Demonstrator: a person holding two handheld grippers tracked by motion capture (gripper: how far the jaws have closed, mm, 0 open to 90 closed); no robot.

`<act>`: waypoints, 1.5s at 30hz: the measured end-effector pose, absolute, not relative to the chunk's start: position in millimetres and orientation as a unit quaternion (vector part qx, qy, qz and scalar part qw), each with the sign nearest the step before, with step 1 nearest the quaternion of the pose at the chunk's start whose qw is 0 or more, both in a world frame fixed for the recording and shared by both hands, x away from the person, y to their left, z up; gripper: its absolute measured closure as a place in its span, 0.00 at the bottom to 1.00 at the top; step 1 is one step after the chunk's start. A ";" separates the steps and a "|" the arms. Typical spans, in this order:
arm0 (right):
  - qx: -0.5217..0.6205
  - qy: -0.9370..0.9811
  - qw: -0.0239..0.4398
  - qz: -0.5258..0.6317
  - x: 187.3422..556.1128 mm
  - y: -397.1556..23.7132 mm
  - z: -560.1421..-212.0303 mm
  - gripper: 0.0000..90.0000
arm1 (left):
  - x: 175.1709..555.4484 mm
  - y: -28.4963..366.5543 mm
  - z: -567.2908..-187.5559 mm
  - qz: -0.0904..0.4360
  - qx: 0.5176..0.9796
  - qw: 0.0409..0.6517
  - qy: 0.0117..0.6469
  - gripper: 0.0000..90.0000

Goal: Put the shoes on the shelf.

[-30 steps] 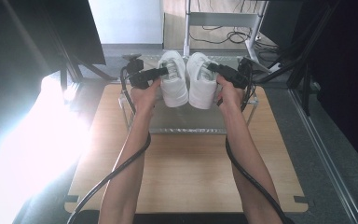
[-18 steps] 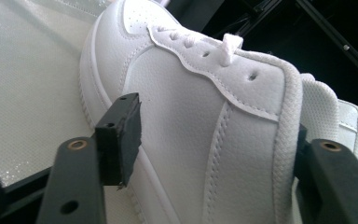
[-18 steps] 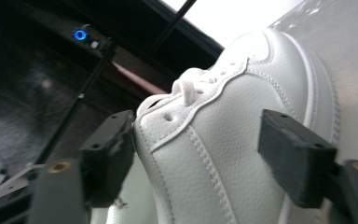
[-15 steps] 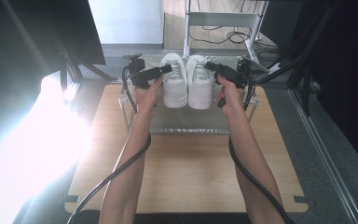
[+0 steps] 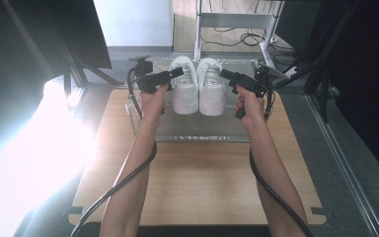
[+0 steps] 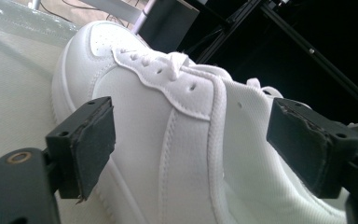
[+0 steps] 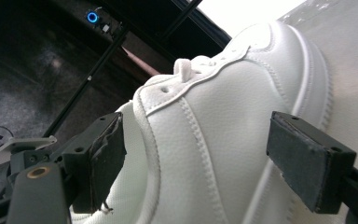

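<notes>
Two white sneakers sit side by side on the grey tray (image 5: 177,131) at the table's far end. L gripper (image 5: 178,72) flanks the left sneaker (image 5: 185,86), jaws just opened wide, pads off it. R gripper (image 5: 223,74) likewise at the right sneaker (image 5: 212,89), holding nothing.

From above I see two white shoes (image 5: 198,86) side by side, touching, on a grey tray (image 5: 202,129) at the far end of the wooden worktop (image 5: 197,182). My left gripper (image 5: 176,72) sits at the left shoe's outer side, my right gripper (image 5: 224,74) at the right shoe's; both sets of jaws have just been opening.
</notes>
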State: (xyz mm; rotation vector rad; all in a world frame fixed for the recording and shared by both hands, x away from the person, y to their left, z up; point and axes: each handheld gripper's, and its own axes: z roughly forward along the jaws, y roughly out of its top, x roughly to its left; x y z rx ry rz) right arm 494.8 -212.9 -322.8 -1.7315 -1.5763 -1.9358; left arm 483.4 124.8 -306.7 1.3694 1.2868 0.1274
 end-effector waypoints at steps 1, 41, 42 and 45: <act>-0.569 -0.518 0.052 -0.636 494.8 -212.9 -322.8 0.22 | 482.1 125.8 -307.0 0.056 0.588 0.589 0.551 0.16; -0.461 -0.577 0.067 -0.671 409.5 -286.8 -355.7 0.17 | 369.8 189.6 -351.2 0.074 0.611 0.615 0.492 0.02; -0.459 -0.580 0.067 -0.670 406.5 -287.5 -357.4 0.17 | 366.1 190.3 -353.6 0.074 0.613 0.614 0.491 0.02; -0.452 -0.590 0.063 -0.666 397.7 -291.1 -362.2 0.16 | 354.6 194.0 -360.9 0.078 0.616 0.613 0.488 0.02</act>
